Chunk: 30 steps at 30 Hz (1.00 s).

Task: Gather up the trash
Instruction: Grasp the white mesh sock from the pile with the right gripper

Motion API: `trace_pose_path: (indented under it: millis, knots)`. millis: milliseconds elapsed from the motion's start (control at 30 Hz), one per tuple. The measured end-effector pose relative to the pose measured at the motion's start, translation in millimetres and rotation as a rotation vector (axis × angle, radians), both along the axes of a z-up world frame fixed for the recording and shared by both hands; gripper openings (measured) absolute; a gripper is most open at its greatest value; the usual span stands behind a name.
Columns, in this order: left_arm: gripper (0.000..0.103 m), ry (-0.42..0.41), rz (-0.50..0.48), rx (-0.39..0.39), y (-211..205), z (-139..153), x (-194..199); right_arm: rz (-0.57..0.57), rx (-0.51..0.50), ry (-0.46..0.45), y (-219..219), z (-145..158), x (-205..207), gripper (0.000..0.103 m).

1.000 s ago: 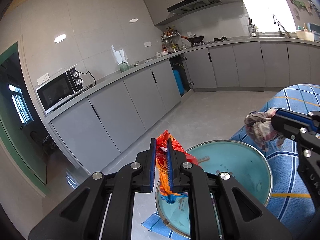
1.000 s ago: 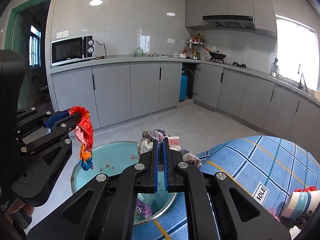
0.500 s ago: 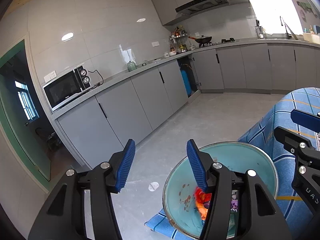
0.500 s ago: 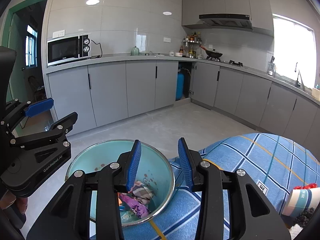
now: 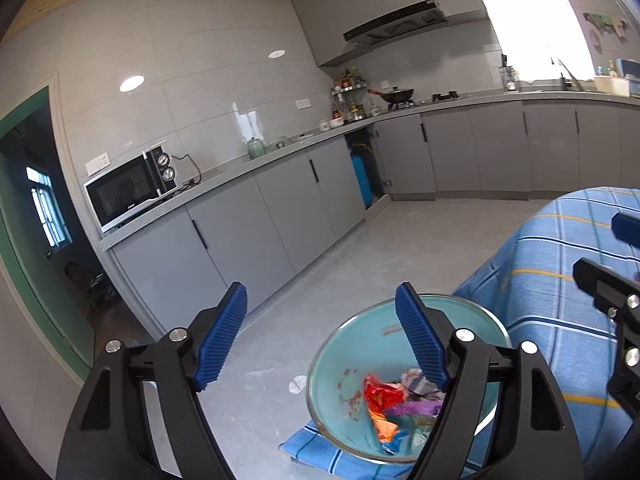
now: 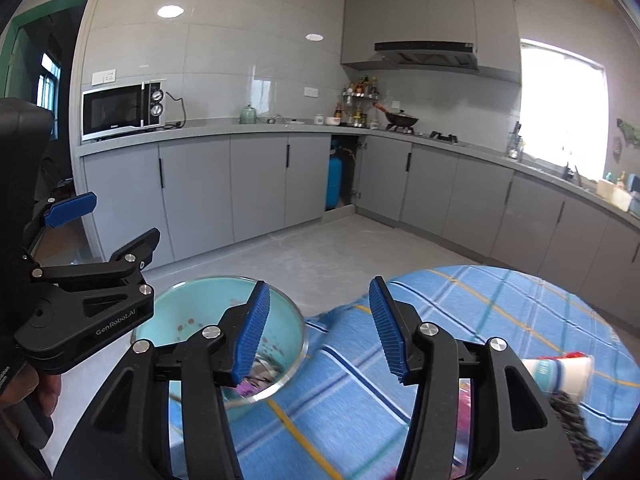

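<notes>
Two grippers, left (image 5: 320, 340) and right (image 6: 318, 330), jaws just opened and empty, above crinkled wrappers (image 5: 394, 402) in round teal bin (image 5: 340, 364)

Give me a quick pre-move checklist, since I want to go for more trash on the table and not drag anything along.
1. Left gripper empty: ok, its jaws have just been opening, nothing between them.
2. Right gripper empty: ok, jaws just opened too.
3. Red wrapper inside the teal bin: ok.
4. Crumpled cloth scrap in the bin: ok.
5. Trash left on the blue checked tablecloth: not ok, a paper cup lies there.
6. What the dark item beside the cup is: cannot tell.
</notes>
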<state>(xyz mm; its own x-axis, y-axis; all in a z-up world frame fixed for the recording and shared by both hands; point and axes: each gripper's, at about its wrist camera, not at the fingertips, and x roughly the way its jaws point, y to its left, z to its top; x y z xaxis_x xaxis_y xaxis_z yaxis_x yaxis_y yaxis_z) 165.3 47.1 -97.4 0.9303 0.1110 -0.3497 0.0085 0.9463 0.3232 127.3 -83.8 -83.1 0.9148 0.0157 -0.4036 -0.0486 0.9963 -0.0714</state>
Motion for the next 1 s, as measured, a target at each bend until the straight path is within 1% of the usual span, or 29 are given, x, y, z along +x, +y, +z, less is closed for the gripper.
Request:
trace_pose_path:
  millis: [33, 167, 267, 333, 433, 500, 567, 667, 900, 967, 1000]
  knots:
    - [0.080, -0.004, -0.010, 0.006, -5, 0, -5, -0.014, -0.007, -0.003, -4, 2, -7, 0.053]
    - [0.081, 0.004, -0.056, 0.016, -24, -5, -21, -0.066, -0.022, -0.009, -23, 5, -33, 0.054]
    - [0.085, 0.012, -0.091, 0.021, -37, -10, -33, -0.128, -0.059, -0.016, -42, 5, -59, 0.059]
    - [0.086, 0.024, -0.122, 0.020, -48, -15, -41, -0.185, -0.086, -0.018, -58, 4, -78, 0.063]
    - [0.086, 0.047, -0.176, 0.027, -68, -22, -53, -0.247, -0.112, -0.001, -79, -3, -97, 0.066]
    - [0.087, 0.052, -0.203, 0.032, -77, -25, -61, -0.294, -0.105, 0.028, -98, -12, -107, 0.066]
    - [0.088, 0.065, -0.223, 0.036, -88, -29, -68, -0.318, -0.081, 0.055, -111, -21, -113, 0.066]
    - [0.089, 0.086, -0.254, 0.031, -98, -33, -77, -0.335, -0.084, 0.074, -118, -32, -116, 0.067]
    - [0.089, 0.076, -0.268, 0.059, -110, -35, -89, -0.312, -0.050, 0.145, -125, -54, -105, 0.066]
    - [0.089, 0.076, -0.269, 0.061, -109, -35, -89, -0.306, -0.048, 0.161, -125, -57, -102, 0.065]
    - [0.089, 0.077, -0.270, 0.060, -110, -35, -90, -0.299, -0.042, 0.170, -125, -58, -101, 0.055]
